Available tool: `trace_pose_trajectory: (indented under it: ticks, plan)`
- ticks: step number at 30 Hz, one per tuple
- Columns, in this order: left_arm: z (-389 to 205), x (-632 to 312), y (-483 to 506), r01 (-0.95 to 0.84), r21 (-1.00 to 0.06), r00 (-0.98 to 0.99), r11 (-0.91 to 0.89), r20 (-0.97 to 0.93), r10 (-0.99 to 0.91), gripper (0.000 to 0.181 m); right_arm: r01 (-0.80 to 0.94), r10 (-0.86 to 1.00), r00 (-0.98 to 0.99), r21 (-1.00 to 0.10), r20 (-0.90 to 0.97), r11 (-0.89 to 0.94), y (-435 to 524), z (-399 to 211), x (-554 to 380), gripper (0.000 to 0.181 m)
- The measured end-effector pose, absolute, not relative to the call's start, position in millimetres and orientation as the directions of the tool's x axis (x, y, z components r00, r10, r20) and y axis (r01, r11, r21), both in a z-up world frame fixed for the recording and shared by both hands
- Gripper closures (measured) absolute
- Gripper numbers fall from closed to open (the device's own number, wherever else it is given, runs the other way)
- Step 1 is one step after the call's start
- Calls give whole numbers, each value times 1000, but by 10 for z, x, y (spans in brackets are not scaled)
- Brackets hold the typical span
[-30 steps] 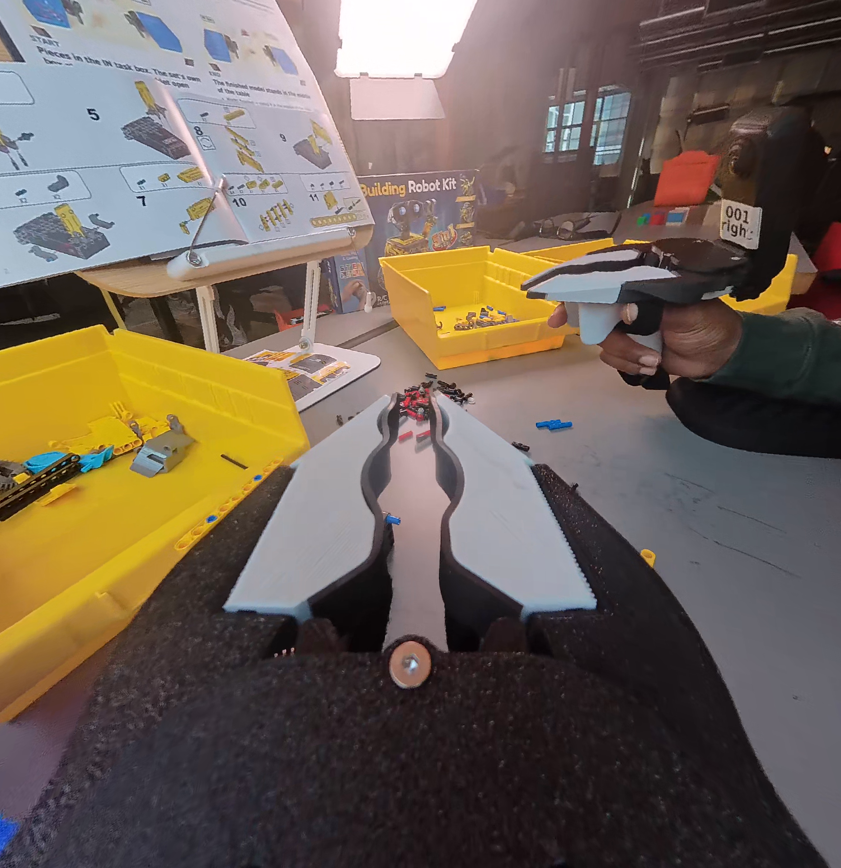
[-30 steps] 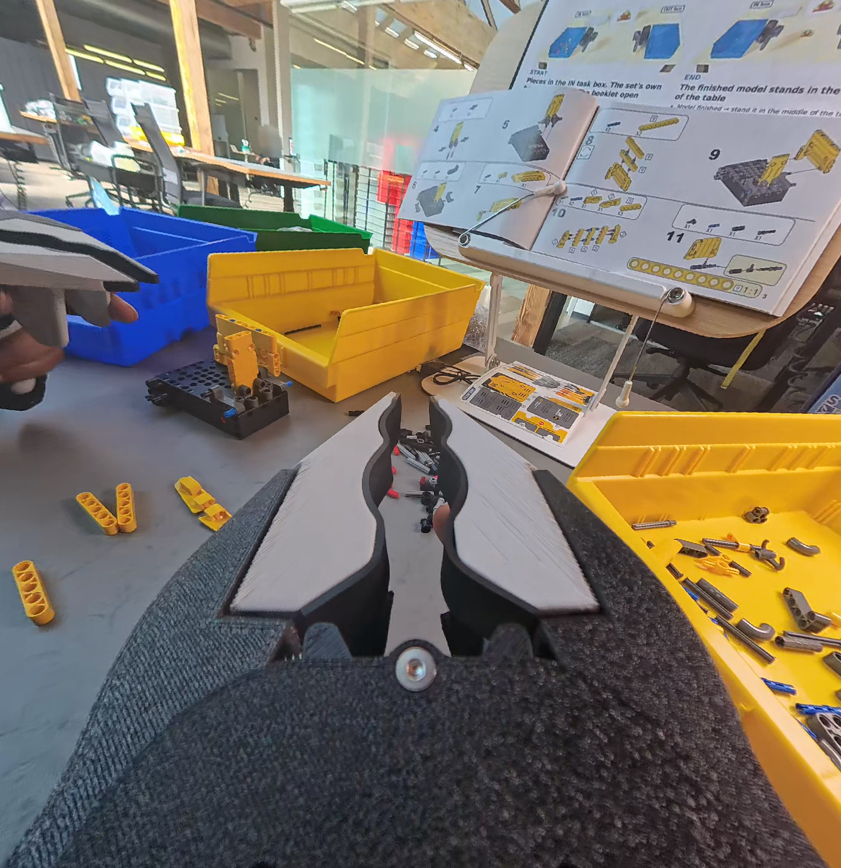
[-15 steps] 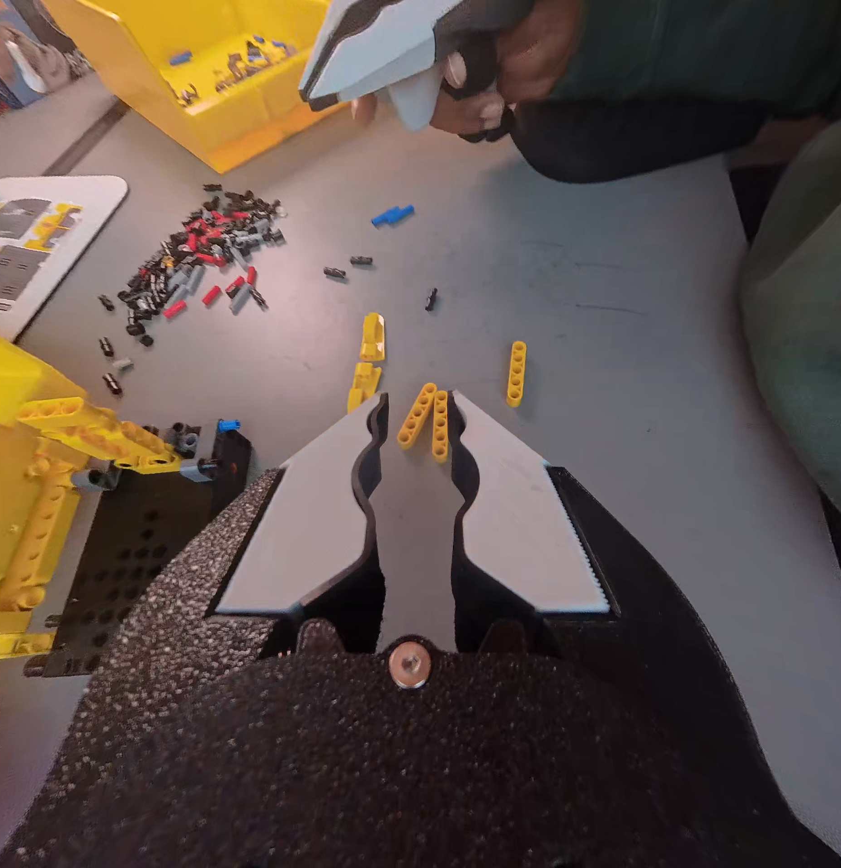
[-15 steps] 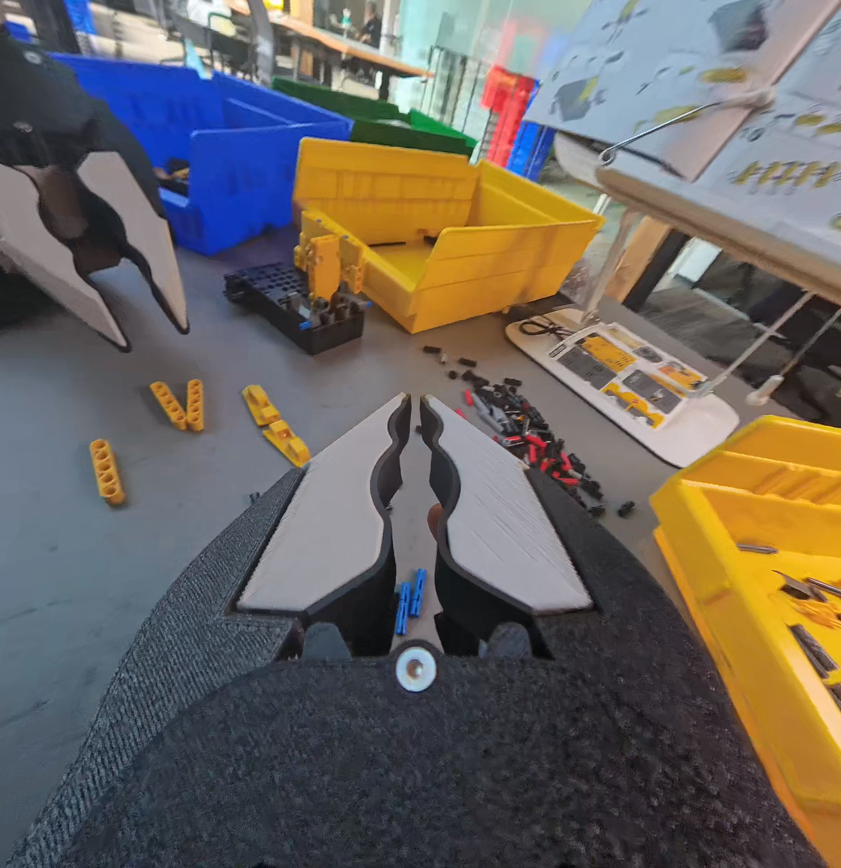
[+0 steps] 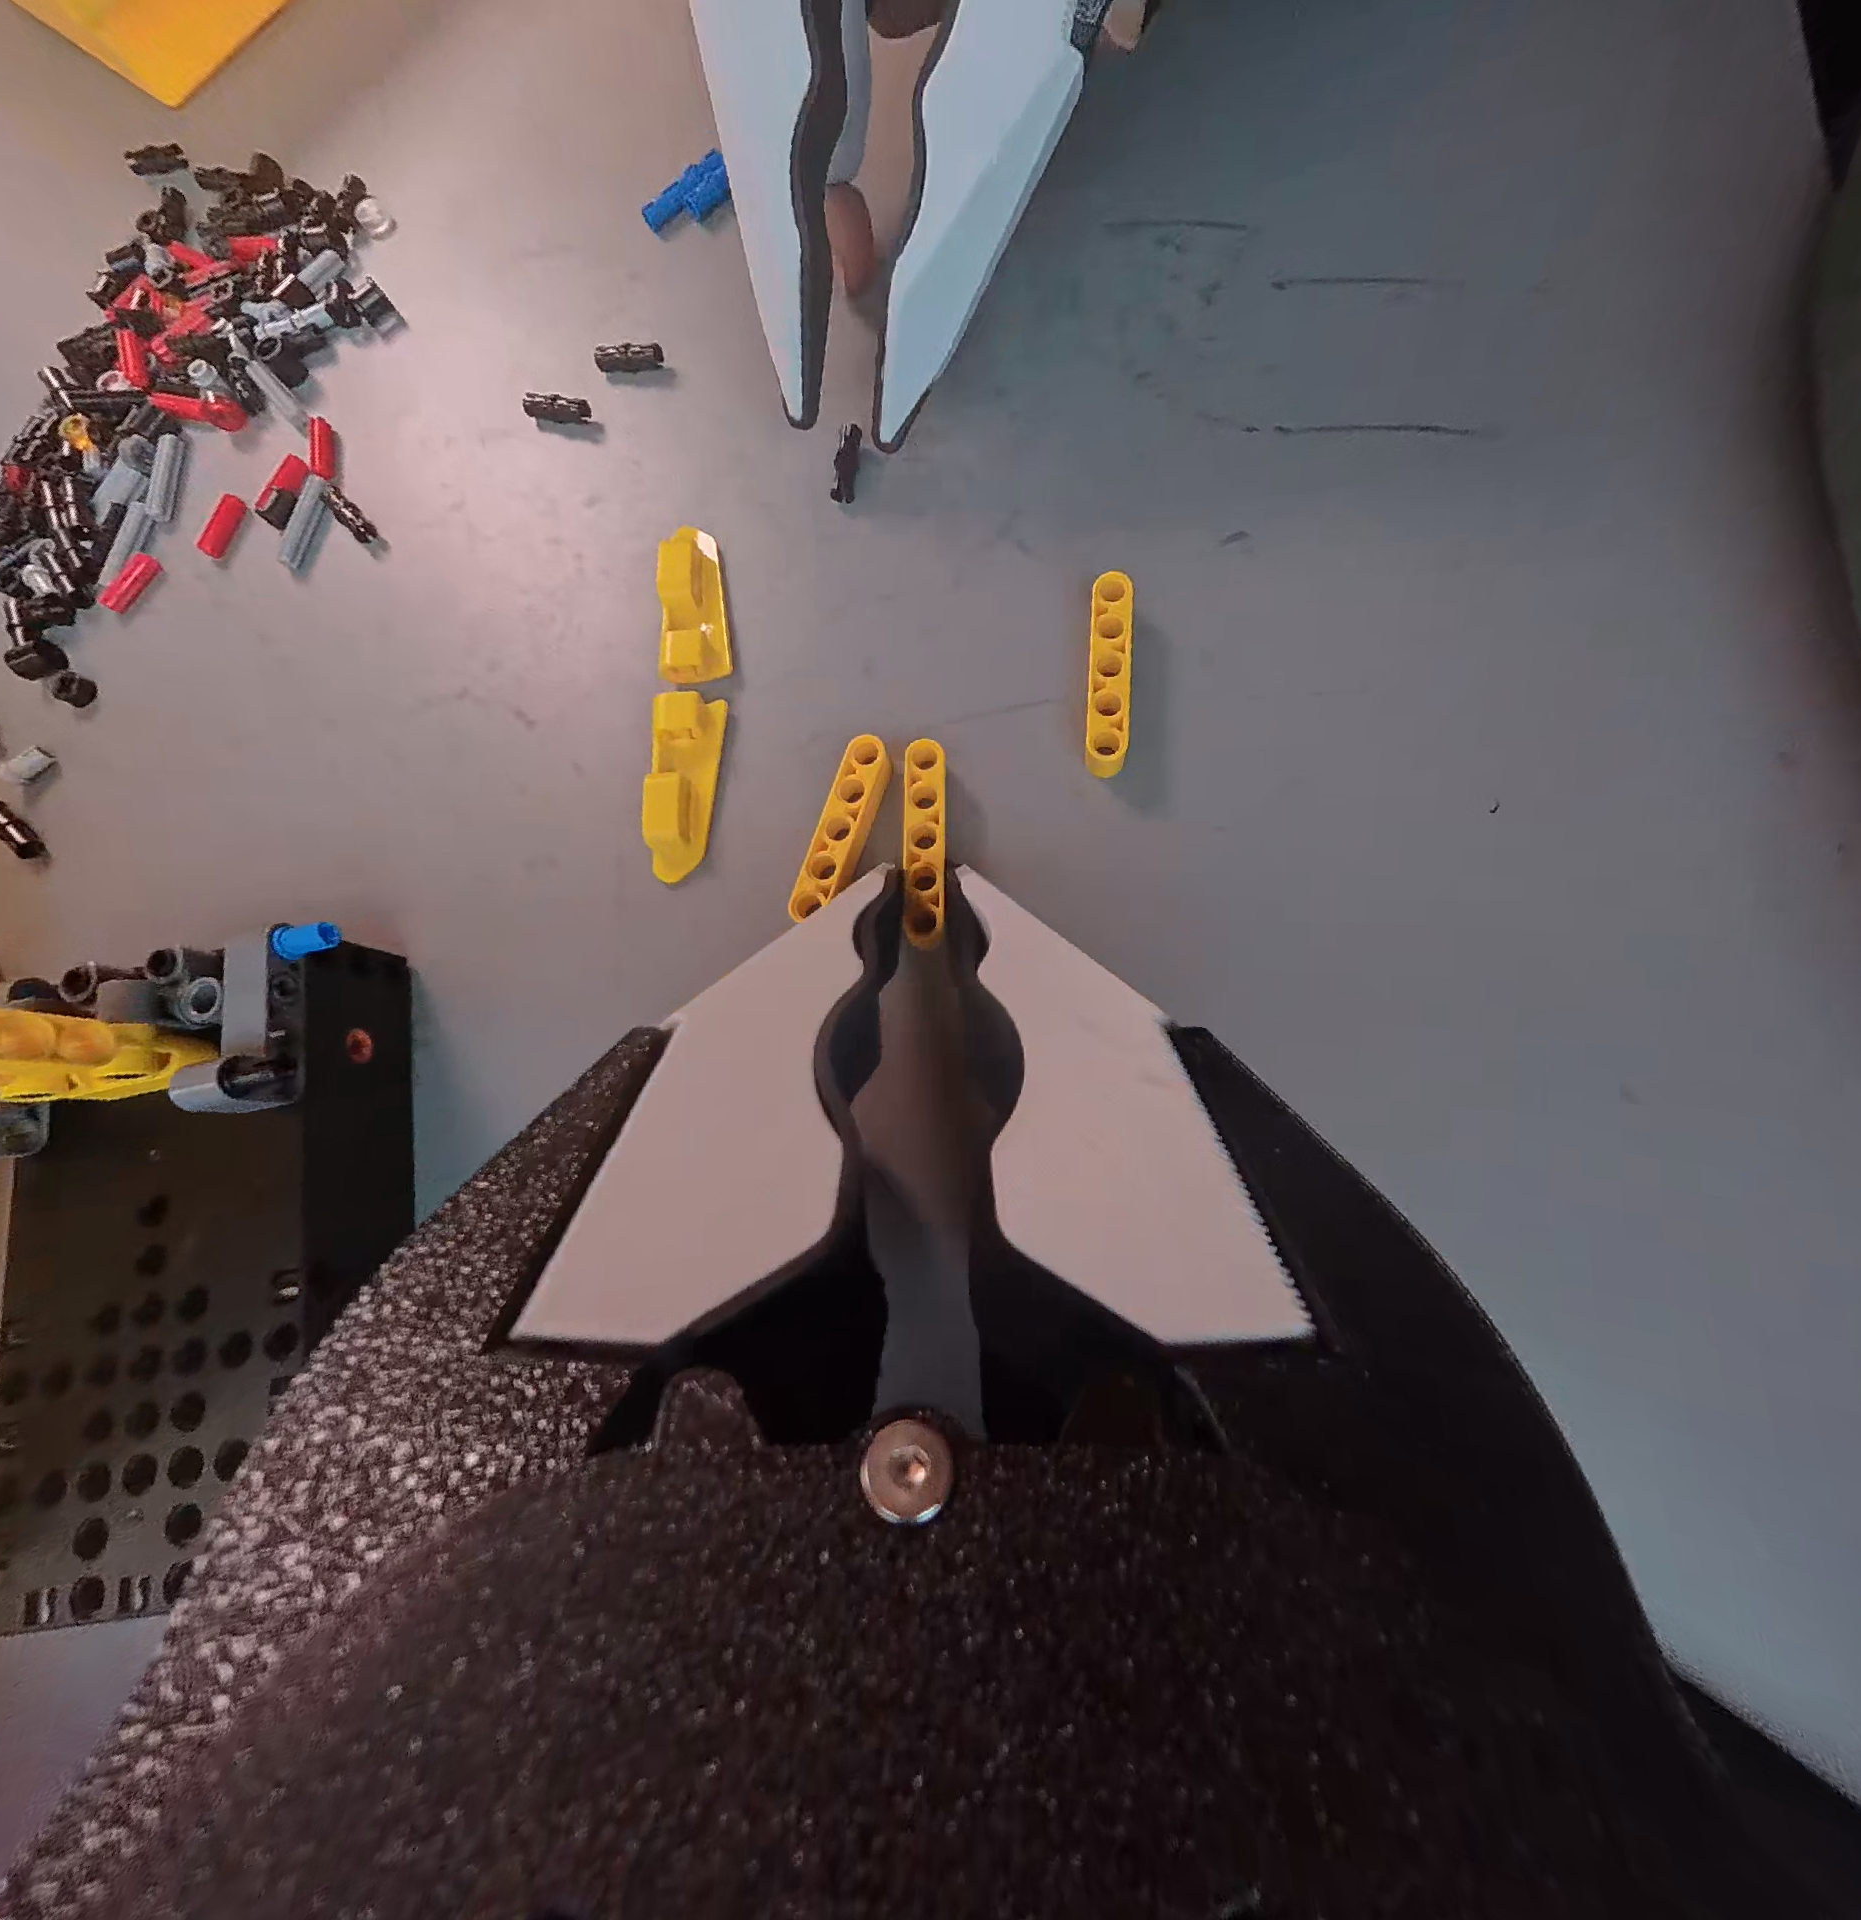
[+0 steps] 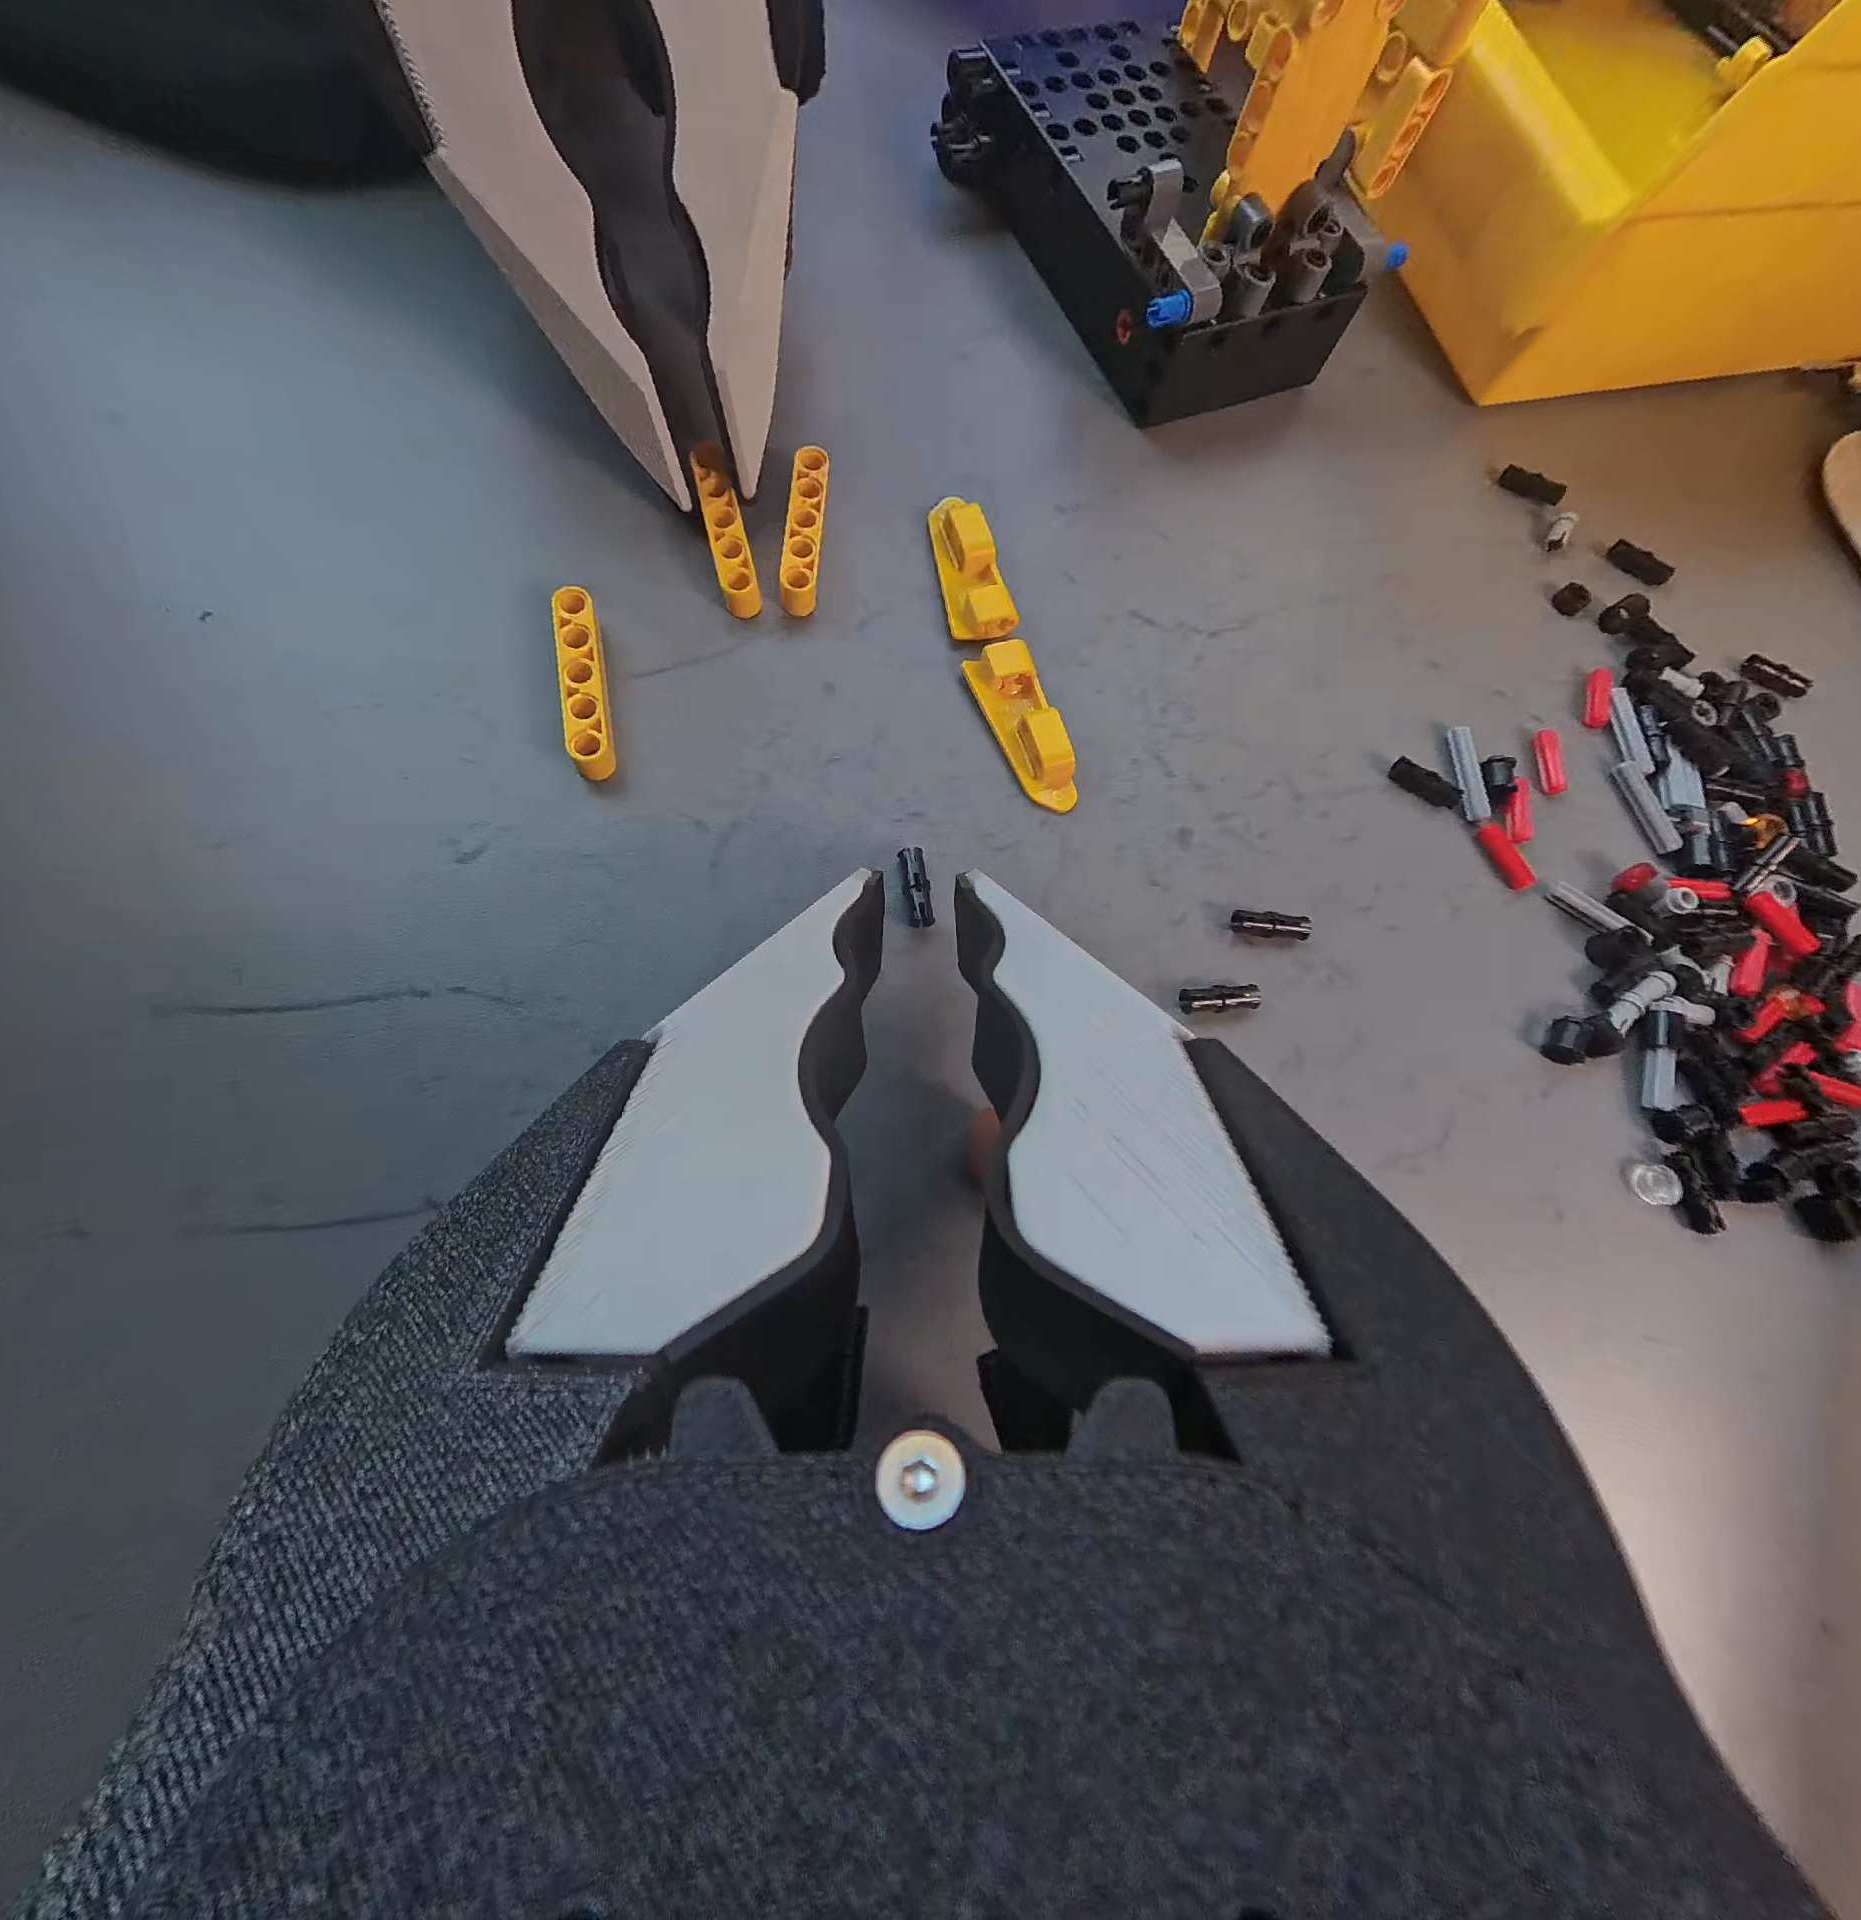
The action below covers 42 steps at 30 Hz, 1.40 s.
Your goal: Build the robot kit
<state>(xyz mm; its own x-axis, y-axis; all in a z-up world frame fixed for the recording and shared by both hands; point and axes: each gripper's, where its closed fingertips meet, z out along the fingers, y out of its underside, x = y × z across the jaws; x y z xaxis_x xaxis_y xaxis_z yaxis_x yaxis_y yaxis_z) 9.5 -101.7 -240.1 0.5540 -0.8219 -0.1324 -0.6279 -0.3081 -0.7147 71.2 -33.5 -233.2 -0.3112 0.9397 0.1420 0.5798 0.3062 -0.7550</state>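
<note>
On bench | my left tool (image 5: 923, 883) straddles beam (image 5: 924, 831), unclenched; right tool (image 6: 915, 883) released around pin (image 6: 914, 885) | both light, stiff; pinch sides

On the table (image 6: 282, 831), two beams (image 6: 801, 530) lie side by side between a third beam (image 6: 583, 681) to the left and two wedge pieces (image 6: 973, 566) to the right; a pin pile (image 6: 1726, 935) lies farther right.
</note>
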Motion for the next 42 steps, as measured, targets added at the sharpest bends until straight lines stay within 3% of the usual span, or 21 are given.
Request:
trace_pose_trajectory:
  ticks: [5, 9, 12, 16, 22, 31, 34, 37, 42]
  plan:
    - [-2378, 187, -1004, -623, -730, 513, -281, -110, -851, 175, 639, 932, -350, -703, 93, 310, -341, -2378, 715, 168]
    - [-2089, 195, -933, -463, -837, 554, -292, -15, -833, 158, 700, 925, -379, -645, 27, 306, -371, -2406, 718, 174]
    - [-1971, 60, -705, -395, -866, 669, -307, -42, -742, 158, 719, 918, -396, -624, -6, 306, -384, -2411, 717, 177]
    - [-2107, 35, -492, -445, -814, 732, -373, -91, -675, 159, 679, 924, -381, -666, 42, 310, -359, -2386, 663, 177]
    - [-2298, 61, -420, -548, -717, 712, -431, -128, -690, 159, 497, 953, -299, -846, 43, 194, -272, -1969, 549, 177]
    - [-2399, -92, -500, -566, -675, 709, -473, -106, -697, 173, 450, 944, -301, -853, 135, 265, -274, -1932, 544, 177]
    - [-2323, -83, -488, -589, -692, 685, -417, -155, -711, 174, 447, 945, -286, -850, 160, 279, -228, -1919, 559, 177]
    - [-2056, 196, -610, -598, -767, 570, -230, -206, -795, 174, 447, 943, -287, -847, 170, 289, -183, -1884, 601, 177]
    - [-2007, 660, -818, -602, -791, 358, -111, -142, -923, 173, 509, 882, -468, -799, 55, 320, -414, -2030, 885, 177]
